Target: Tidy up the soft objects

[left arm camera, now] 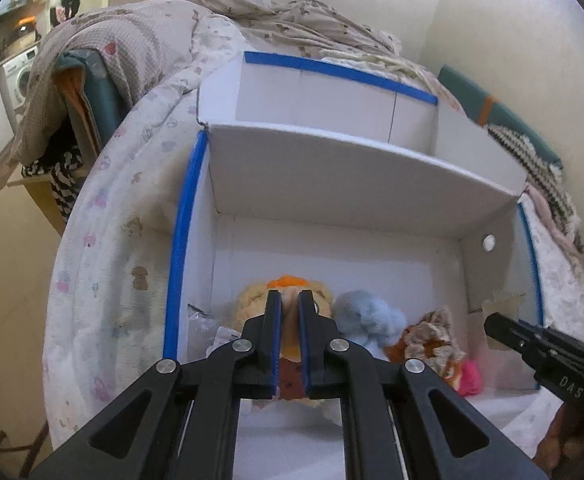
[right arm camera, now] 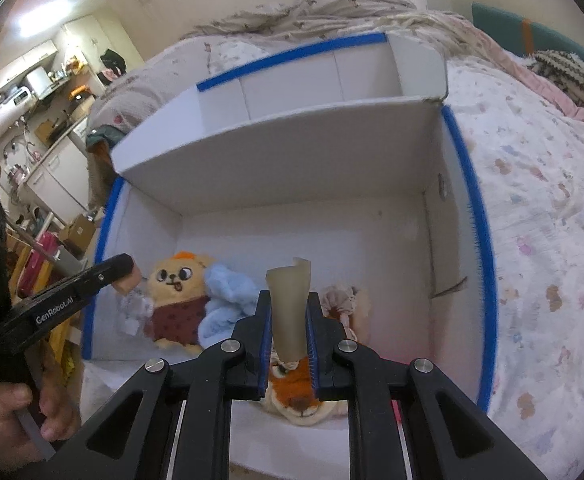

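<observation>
Left gripper [left arm camera: 289,300] clamps beige flap; right gripper [right arm camera: 288,300] clamps tan strip [right arm camera: 289,312]. Box [right arm camera: 468,200] floor clear toward 12 o'clock; plush toys [right arm camera: 179,304] at 9 o'clock.

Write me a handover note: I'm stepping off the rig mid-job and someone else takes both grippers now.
Left gripper: jaws shut on a small peach piece.
Right gripper: jaws shut on a tan strip; I can't tell what it belongs to.
Box sits on the bedspread. Its near compartment holds the yellow dog plush, blue plush and fox plush.
Done: those three are boxed.
Left: probably release both held pieces into the box.
</observation>
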`<state>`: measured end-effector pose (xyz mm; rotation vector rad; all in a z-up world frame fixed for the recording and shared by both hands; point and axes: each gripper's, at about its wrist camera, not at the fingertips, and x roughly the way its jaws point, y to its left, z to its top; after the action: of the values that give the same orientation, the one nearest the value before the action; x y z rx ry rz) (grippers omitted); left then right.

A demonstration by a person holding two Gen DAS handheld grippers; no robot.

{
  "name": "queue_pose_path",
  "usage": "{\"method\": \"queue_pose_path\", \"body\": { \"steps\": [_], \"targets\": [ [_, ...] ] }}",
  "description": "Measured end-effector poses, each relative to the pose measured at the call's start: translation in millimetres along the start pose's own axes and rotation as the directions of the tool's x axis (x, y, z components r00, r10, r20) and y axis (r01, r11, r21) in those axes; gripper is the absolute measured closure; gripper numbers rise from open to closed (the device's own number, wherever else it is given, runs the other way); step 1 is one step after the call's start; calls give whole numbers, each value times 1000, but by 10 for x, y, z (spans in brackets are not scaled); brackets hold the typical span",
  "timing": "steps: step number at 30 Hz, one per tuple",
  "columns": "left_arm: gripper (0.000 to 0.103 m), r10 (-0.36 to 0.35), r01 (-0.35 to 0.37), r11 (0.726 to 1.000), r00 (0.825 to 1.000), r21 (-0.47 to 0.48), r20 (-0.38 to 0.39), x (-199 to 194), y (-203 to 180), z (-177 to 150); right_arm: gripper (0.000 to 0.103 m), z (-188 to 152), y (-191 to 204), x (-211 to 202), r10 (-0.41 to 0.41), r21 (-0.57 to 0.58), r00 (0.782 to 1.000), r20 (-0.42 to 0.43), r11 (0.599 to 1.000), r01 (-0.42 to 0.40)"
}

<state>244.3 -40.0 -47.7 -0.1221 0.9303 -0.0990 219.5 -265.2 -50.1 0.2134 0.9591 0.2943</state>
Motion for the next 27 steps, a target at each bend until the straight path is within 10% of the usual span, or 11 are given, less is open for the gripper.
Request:
{"method": "queue_pose_path", "body": {
  "steps": [13,19,27],
  "targets": [
    [90,68,-69,996,998,52,17,132,-91,-69,77,-6,-91,200,-11,45,999,-44,999,13],
    [29,94,-99,994,990,47,105,-121,-159,-104,29,15,-80,83,-38,75,999,7,996,37],
    [25,125,-139,987,978,77,167,-541,-158,5,0,-4,59,-276,-76,72,988,138,995,67]
  ]
}}
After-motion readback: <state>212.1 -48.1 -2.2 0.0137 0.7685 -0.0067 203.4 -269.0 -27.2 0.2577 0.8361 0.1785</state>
